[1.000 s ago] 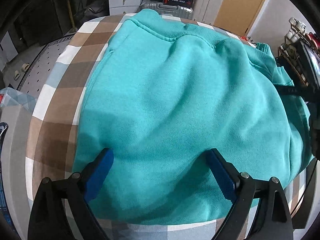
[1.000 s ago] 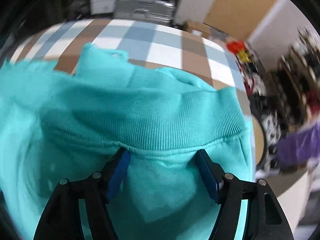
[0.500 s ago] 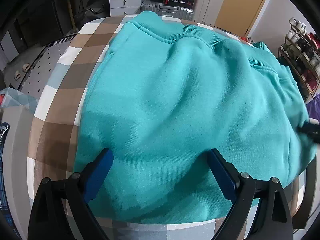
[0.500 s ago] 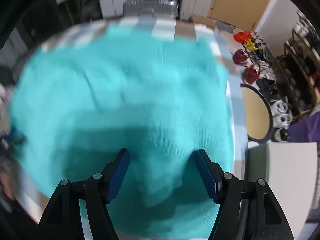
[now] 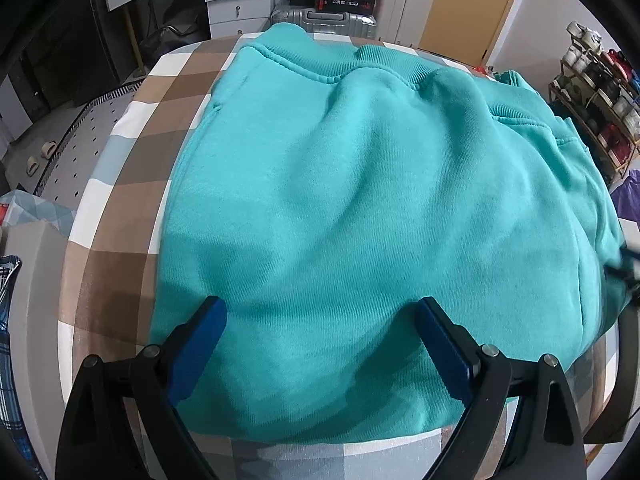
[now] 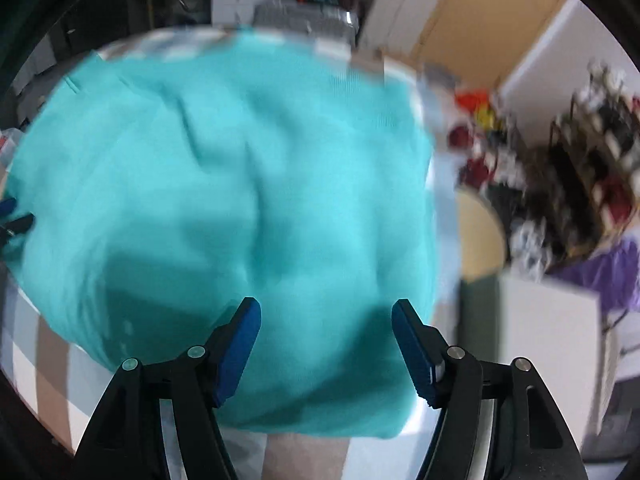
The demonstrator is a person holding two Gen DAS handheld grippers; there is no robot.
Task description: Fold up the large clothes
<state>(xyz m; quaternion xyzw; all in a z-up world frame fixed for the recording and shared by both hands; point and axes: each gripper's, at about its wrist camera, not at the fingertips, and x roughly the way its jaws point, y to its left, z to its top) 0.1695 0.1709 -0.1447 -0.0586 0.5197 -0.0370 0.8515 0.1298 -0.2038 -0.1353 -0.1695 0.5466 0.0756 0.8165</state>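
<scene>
The worktop [image 5: 116, 240], covered in a brown, white and grey-blue checked cloth, fills most of both views. On it lies the teal sweatshirt [image 5: 360, 208], folded into a broad, thick bundle that takes up the middle and right of the surface; its ribbed band [image 5: 384, 62] runs along the far edge, and soft creases cross the top layer. A bare strip of checked cloth shows to the left of the garment and along the near edge.

The left gripper [image 5: 318, 344] hovers over the near part of the sweatshirt, its blue-padded fingers [image 5: 196, 350] spread wide and released, with nothing caught between them. The right gripper [image 6: 326, 344] points down over the bundle's near right corner; its fingers [image 6: 414, 354] are likewise apart and hold nothing, the fabric lying flat beneath them. The right wrist view is blurred.

Beyond the far edge of the worktop stands a silver suitcase [image 5: 324, 24], with white drawers [image 5: 236, 0] to its left. A shoe rack [image 5: 600, 96] stands at the right.
</scene>
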